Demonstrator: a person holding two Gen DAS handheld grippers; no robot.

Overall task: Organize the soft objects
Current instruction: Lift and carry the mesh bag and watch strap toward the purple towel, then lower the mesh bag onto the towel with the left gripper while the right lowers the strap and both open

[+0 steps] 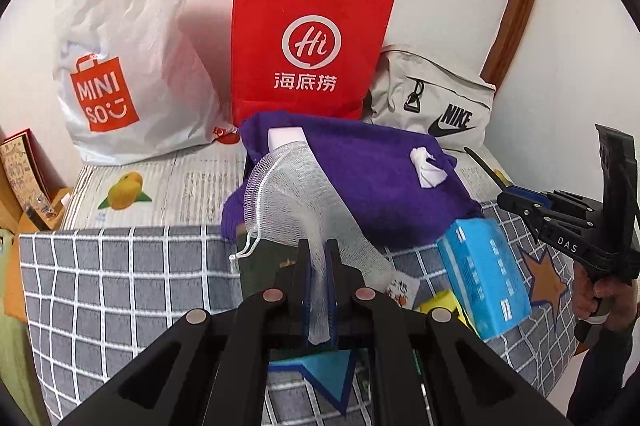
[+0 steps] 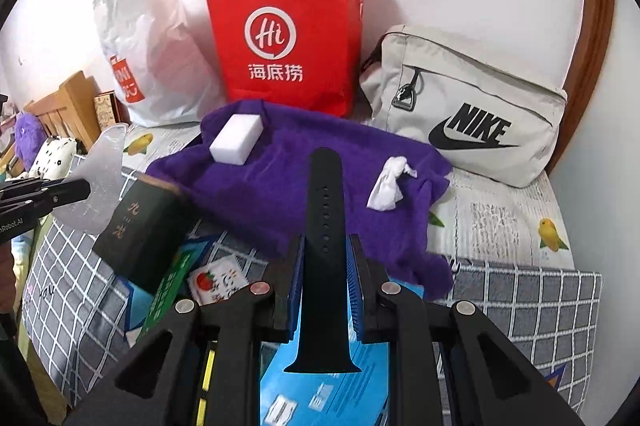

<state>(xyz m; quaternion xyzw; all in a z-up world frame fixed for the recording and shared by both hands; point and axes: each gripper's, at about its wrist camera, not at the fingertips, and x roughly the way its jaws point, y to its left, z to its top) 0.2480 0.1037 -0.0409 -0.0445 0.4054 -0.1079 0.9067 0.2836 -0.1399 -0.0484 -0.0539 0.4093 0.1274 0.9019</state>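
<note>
White mesh pouch (image 1: 288, 194) is pinched in the closed left tool (image 1: 318, 266), held above the purple towel (image 2: 288, 194) on the bed (image 2: 520, 210). A black silicone watch strap (image 2: 325, 226) is clamped in the right tool (image 2: 325, 258). Step judged: both soft items lifted, awaiting sorting. Next move likely calls for carrying each to a container. Contents of the red paper bag (image 2: 288, 38), Miniso bag (image 1: 128, 58) and Nike pouch (image 2: 472, 106) cannot be seen.

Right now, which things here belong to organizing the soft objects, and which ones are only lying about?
Belong to the job:
mesh pouch, in left gripper
watch strap, in right gripper
purple towel
white sponge
crumpled tissue

Lying about:
blue box
dark green box
</note>
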